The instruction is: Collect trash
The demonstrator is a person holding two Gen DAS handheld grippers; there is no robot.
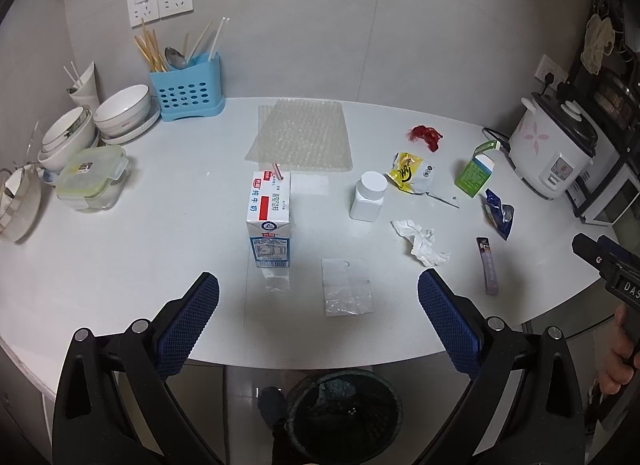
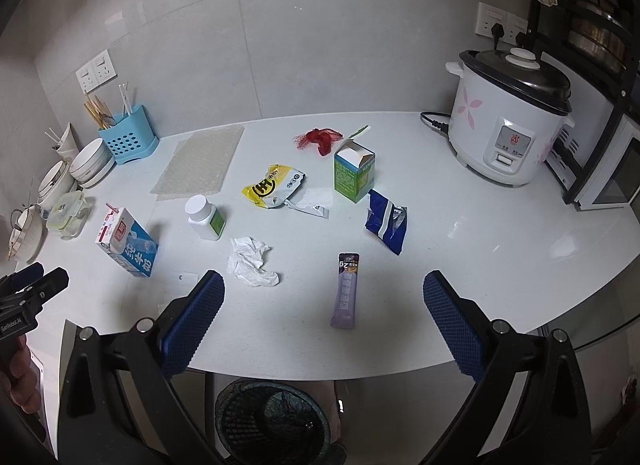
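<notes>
Both grippers hover with jaws spread wide and empty over the near edge of the white bench (image 1: 120, 249): the left gripper (image 1: 319, 311) above a flat clear plastic bag (image 1: 346, 288), the right gripper (image 2: 324, 315) just short of a purple sachet (image 2: 346, 290). Below the edge, on the floor, stands a black mesh bin (image 2: 272, 421). Farther out, the trash lies scattered: an upright milk carton (image 1: 269, 221) with a straw, a crumpled tissue (image 2: 250, 261), a white bottle (image 2: 204, 217), a blue wrapper (image 2: 386, 225), a yellow packet (image 2: 272, 187), a green box (image 2: 354, 175) with its flap open, red netting (image 2: 318, 139) and a sheet of bubble wrap (image 1: 302, 135). Bowls (image 1: 120, 113) sit far left, a rice cooker (image 2: 508, 125) far right.
</notes>
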